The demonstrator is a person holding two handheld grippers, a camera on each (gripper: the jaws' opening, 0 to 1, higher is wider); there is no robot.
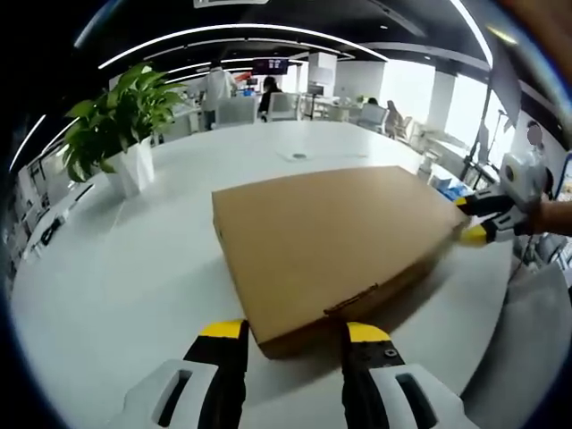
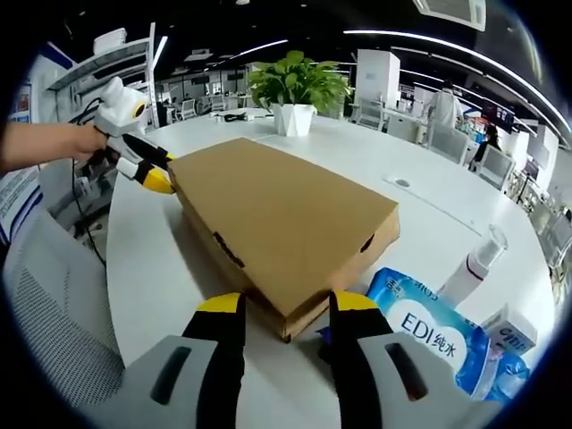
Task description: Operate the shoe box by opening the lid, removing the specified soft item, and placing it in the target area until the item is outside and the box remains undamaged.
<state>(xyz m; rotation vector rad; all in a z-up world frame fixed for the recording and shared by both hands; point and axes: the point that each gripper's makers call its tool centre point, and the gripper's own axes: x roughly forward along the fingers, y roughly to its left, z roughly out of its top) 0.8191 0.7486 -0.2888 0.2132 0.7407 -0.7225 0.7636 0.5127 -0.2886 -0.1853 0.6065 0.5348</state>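
The brown shoe box (image 1: 331, 246) lies flat on the white table (image 1: 134, 259), lid shut. My left gripper (image 1: 290, 332) is spread around one corner, and my right gripper (image 2: 286, 304) is spread around the opposite corner (neither clamps yet). A potted plant (image 1: 121, 125) stands well apart; a blue wipes pack (image 2: 429, 326) lies just beside the box.

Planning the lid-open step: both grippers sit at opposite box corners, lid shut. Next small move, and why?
Probably close both open grippers on the lid edge. The left gripper and right gripper each straddle a corner of the shoe box, whose lid still lies flat, so nothing can lift until gripped.
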